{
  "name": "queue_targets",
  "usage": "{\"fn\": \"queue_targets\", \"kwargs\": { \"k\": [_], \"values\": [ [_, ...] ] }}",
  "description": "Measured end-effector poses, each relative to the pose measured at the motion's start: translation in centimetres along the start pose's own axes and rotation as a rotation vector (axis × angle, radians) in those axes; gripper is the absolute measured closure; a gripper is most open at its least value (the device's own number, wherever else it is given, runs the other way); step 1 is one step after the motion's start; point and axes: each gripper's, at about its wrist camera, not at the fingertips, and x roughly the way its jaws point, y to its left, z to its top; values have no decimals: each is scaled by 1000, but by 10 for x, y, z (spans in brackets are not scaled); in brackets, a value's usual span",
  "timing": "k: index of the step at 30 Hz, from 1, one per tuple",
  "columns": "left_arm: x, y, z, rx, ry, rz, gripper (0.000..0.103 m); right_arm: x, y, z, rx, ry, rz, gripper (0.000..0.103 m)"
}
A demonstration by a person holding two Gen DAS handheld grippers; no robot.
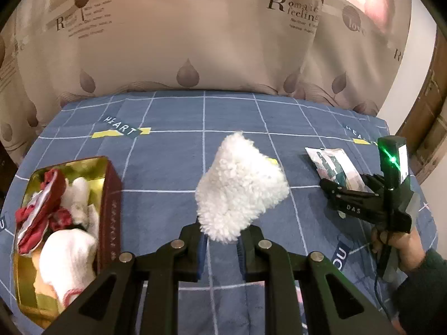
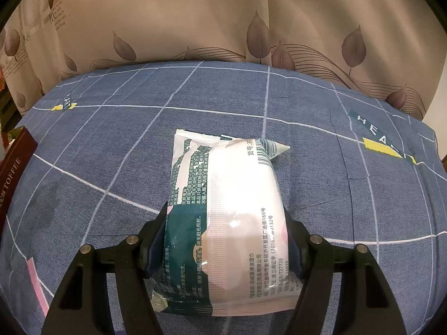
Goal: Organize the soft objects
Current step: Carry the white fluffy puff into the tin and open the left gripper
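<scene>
My left gripper (image 1: 222, 241) is shut on a white fluffy cloth (image 1: 241, 187) and holds it above the blue checked bedspread (image 1: 167, 167). A gold tin with dark red sides (image 1: 111, 209) lies at the left, filled with red and white soft items (image 1: 56, 223). My right gripper (image 2: 225, 240) has its jaws around a white and green wet-wipe pack (image 2: 226, 203), pads touching both sides. In the left wrist view the right gripper (image 1: 335, 192) shows at the right, over the same pack (image 1: 335, 164).
A beige curtain with leaf prints (image 1: 195, 42) hangs behind the bed. The tin's corner (image 2: 14, 173) shows at the left of the right wrist view. A wooden frame (image 1: 430, 97) stands at the far right.
</scene>
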Motion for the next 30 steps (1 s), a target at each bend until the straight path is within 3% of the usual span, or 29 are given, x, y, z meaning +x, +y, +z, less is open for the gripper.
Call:
{"fn": "queue_targets", "kwargs": {
  "k": [11,30],
  "values": [
    [-48,33,-2,-4,-46,44,85,0,0,0,0,0,-1,37],
    [-109,133,-24,-97,-73,236,85,1,-1,0,1,1,-1,37]
  ]
}}
